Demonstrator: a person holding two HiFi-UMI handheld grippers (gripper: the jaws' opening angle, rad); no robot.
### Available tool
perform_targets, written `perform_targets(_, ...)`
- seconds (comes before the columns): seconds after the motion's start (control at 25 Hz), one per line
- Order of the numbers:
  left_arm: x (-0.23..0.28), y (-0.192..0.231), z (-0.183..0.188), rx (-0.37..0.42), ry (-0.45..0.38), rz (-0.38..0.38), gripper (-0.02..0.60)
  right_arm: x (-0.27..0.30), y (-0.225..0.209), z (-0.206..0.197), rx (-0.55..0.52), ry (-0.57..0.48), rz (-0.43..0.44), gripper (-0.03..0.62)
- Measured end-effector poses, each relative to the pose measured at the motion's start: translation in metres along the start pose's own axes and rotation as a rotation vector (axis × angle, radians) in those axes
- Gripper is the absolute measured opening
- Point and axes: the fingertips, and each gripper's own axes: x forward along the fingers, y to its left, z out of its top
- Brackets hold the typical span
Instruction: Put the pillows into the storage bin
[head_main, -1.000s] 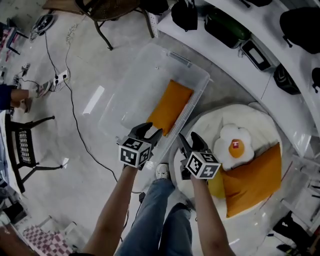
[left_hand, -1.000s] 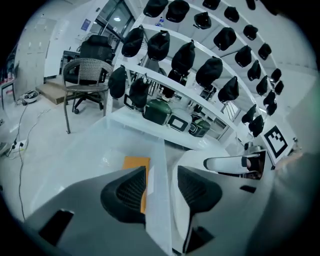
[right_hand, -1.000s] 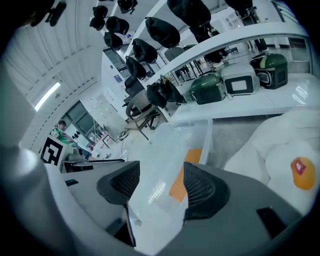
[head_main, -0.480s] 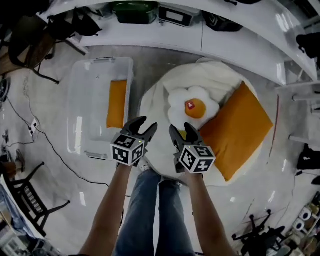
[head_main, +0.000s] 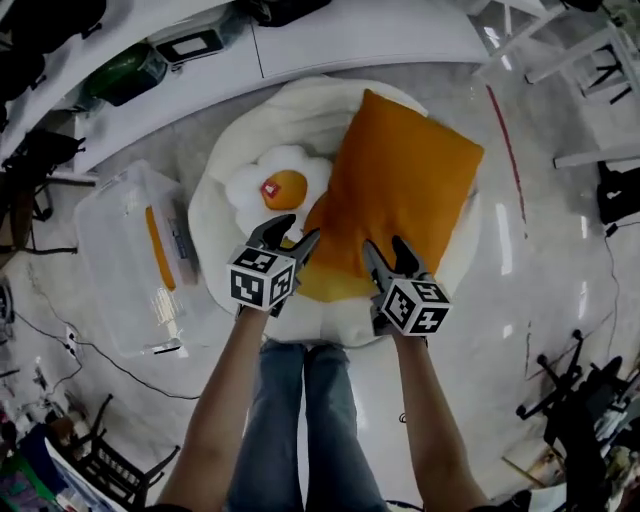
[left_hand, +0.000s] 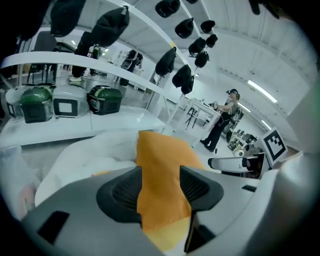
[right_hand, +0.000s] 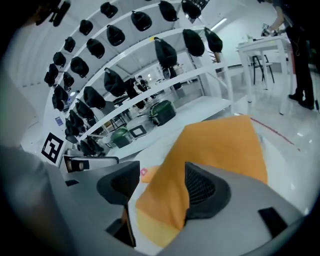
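A big orange pillow (head_main: 400, 185) lies on a round white cushion (head_main: 230, 230), beside a fried-egg pillow (head_main: 275, 185) and over a yellow pillow (head_main: 325, 285). The clear storage bin (head_main: 115, 290) stands on the floor at the left with another orange pillow (head_main: 158, 250) inside. My left gripper (head_main: 290, 232) hovers at the big pillow's near left corner, its jaws opening with nothing pressed between them. My right gripper (head_main: 387, 248) is open over the pillow's near edge. Both gripper views look along open jaws (left_hand: 160, 187) (right_hand: 160, 187) at the orange pillow (left_hand: 160, 165) (right_hand: 220, 145).
A curved white bench (head_main: 350, 30) with bags and cases runs along the far side. Cables (head_main: 60, 340) trail on the floor at the left, and a black stand (head_main: 560, 390) is at the right. A person (left_hand: 222, 125) stands far off in the left gripper view.
The head view has swung from the bin to the white cushion. Both grippers moved right, from the bin's near edge to over the big orange pillow. The left jaws stand slightly wider.
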Motion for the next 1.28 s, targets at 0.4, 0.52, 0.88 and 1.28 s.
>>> perform_targets(0.4,0.107,-0.030,-0.010,0.101,0.162,0.000,0.284,-0.044,-0.170,0.000,0.106,-0.040,-0.212,0.276)
perform_targets(0.52,0.129,-0.012,-0.019,0.114,0.185,0.039,0.298,-0.027,-0.204,-0.011,0.106,-0.016,-0.248,0.308)
perform_targets(0.88,0.177,0.010,-0.054,-0.004,0.215,-0.055,0.274,0.024,-0.260,-0.049,0.308,-0.029,-0.243,0.376)
perform_targets(1.28,0.138,-0.017,-0.009,0.027,0.055,-0.037,0.061,-0.004,-0.214,-0.008,0.201,-0.090,-0.232,0.073)
